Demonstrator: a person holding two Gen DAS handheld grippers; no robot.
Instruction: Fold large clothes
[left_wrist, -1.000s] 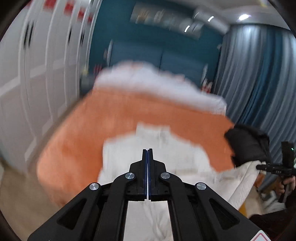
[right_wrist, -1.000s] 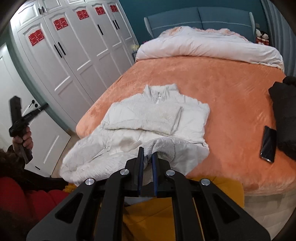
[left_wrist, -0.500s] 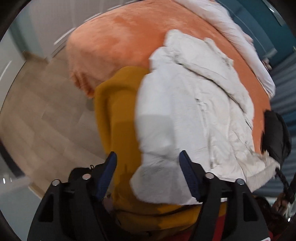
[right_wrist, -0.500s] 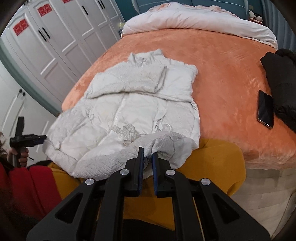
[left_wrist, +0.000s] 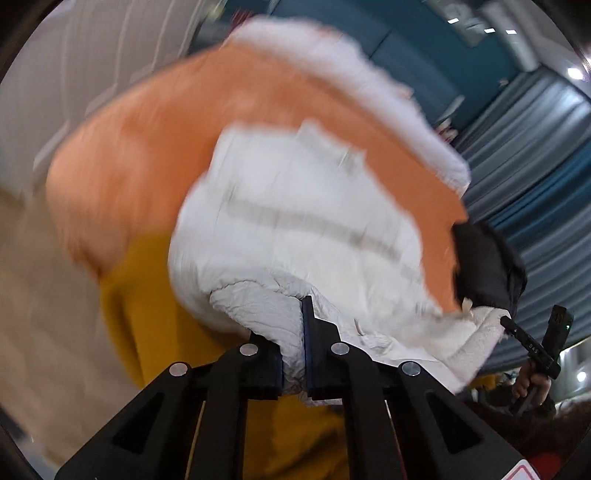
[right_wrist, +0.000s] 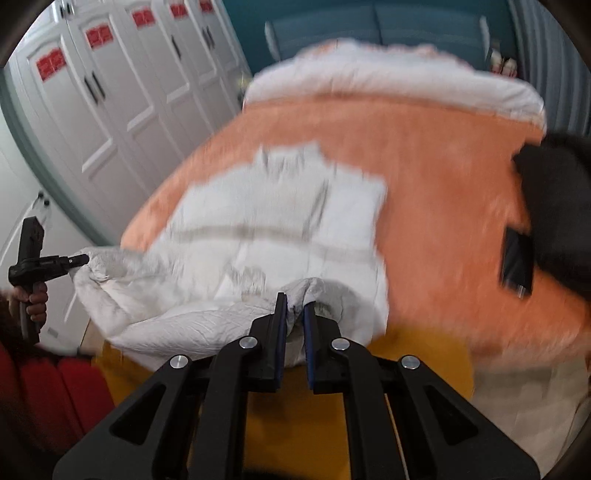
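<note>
1. White padded jacket (right_wrist: 280, 221): spread on the orange bedspread (right_wrist: 443, 206), collar toward 12 o'clock, hem toward 6 o'clock hanging past the bed's near edge over a mustard-yellow cloth (right_wrist: 424, 362). Both views motion-blurred.
2. Right gripper (right_wrist: 294, 314): narrow, pinching a bunched fold of the hem at its right corner; fabric visible between the blue pads.
3. Left gripper (left_wrist: 295, 325): nearly closed, clamped on a wad of the hem at the left corner; seen in the right view at 9 o'clock (right_wrist: 79, 260) with fabric at its tip.
4. Key relation: body of the jacket directly ahead of both grippers at 12 o'clock; long axis hem-to-collar, running away along the bed. Held hem edge stretched crosswise between the two grips, neither hand clearly nearer the collar.
5. Probable step: carrying the hem forward toward the collar for a crosswise fold; level, matched travel of both hands needed to avoid a skewed crease.
6. Bystanders: black garment (right_wrist: 554, 192) at 3 o'clock, dark phone (right_wrist: 517, 260) just beside it, both apart from the jacket.
</note>
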